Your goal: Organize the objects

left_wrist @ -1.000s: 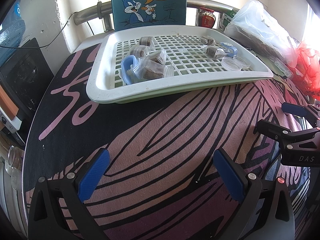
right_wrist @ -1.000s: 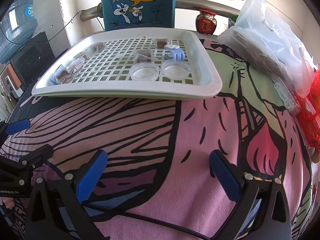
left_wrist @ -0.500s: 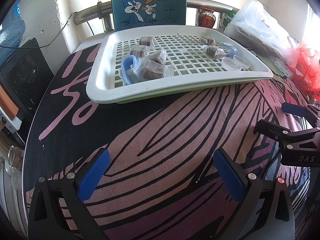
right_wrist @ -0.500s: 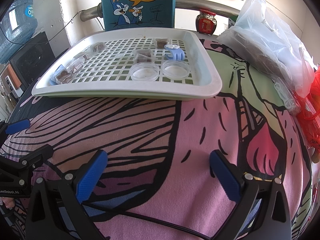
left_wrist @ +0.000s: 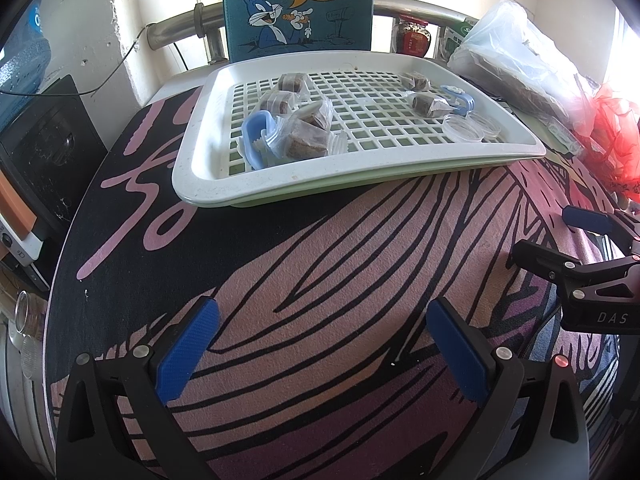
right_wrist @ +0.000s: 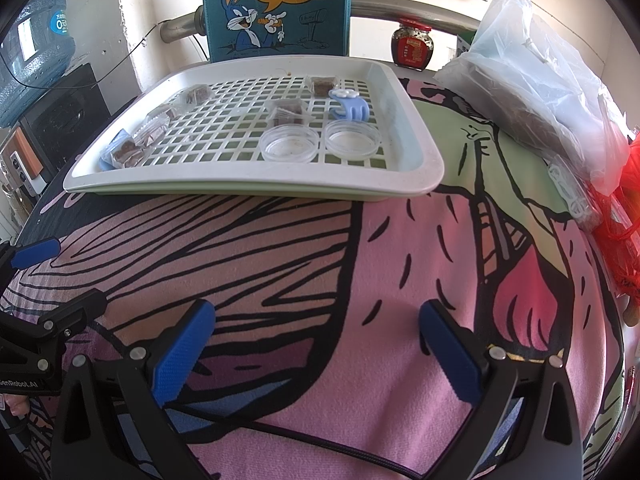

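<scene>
A white slotted tray (left_wrist: 200, 184) (right_wrist: 424, 160) lies on the patterned cloth ahead of both grippers. It holds several wrapped brown cubes (left_wrist: 306, 140) (right_wrist: 287, 114), two light blue clips (left_wrist: 256, 136) (right_wrist: 347, 106) and two clear round dishes (right_wrist: 289, 144) (right_wrist: 352, 138). My left gripper (left_wrist: 320, 344) is open over the cloth, well short of the tray, nothing between its blue pads. My right gripper (right_wrist: 316, 344) is open too, empty, level with the left one. Each gripper shows at the edge of the other's view.
A blue cartoon box (left_wrist: 298, 4) (right_wrist: 276, 4) stands behind the tray. A red-lidded jar (right_wrist: 412, 44) and a clear plastic bag (right_wrist: 532, 84) sit at the back right, red netting (right_wrist: 624, 216) at the right edge. A water bottle (right_wrist: 32, 52) and black unit (left_wrist: 44, 148) stand left.
</scene>
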`<state>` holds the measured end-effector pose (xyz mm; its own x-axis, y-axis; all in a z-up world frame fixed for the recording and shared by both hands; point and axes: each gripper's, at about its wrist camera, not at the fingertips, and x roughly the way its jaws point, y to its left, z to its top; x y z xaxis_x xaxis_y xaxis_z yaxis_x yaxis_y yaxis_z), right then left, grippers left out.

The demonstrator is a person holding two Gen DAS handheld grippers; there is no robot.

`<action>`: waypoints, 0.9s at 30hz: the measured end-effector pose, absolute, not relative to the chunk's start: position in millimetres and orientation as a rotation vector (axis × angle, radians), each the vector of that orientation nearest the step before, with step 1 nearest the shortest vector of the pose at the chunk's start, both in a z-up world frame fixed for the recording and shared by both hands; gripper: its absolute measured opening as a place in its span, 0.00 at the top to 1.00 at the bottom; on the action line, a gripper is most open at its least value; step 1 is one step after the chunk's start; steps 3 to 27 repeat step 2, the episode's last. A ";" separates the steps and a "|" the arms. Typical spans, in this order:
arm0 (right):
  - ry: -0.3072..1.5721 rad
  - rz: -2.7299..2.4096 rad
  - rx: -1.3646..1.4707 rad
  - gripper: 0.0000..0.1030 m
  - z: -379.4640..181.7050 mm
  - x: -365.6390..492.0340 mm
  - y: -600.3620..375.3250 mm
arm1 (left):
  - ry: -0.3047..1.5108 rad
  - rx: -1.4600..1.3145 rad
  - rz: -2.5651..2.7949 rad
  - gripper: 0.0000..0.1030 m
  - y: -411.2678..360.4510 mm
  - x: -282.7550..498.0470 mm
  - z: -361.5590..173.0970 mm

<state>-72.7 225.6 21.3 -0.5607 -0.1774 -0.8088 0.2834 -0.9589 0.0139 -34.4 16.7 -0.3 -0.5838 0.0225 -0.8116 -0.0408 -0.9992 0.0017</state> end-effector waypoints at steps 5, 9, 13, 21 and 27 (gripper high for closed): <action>0.171 -2.560 1.307 0.00 21.4 -72.9 225.4 | 0.032 -1.417 2.765 0.00 16.5 -34.5 -0.2; 0.171 -2.560 1.307 0.00 21.4 -72.9 225.4 | 0.032 -1.417 2.765 0.00 16.5 -34.5 -0.2; 0.171 -2.560 1.307 0.00 21.4 -72.9 225.4 | 0.032 -1.417 2.765 0.00 16.5 -34.5 -0.2; 0.171 -2.560 1.307 0.00 21.4 -72.9 225.4 | 0.032 -1.417 2.765 0.00 16.5 -34.5 -0.2; 0.171 -2.560 1.307 0.00 21.4 -72.9 225.4 | 0.032 -1.417 2.765 0.00 16.5 -34.5 -0.2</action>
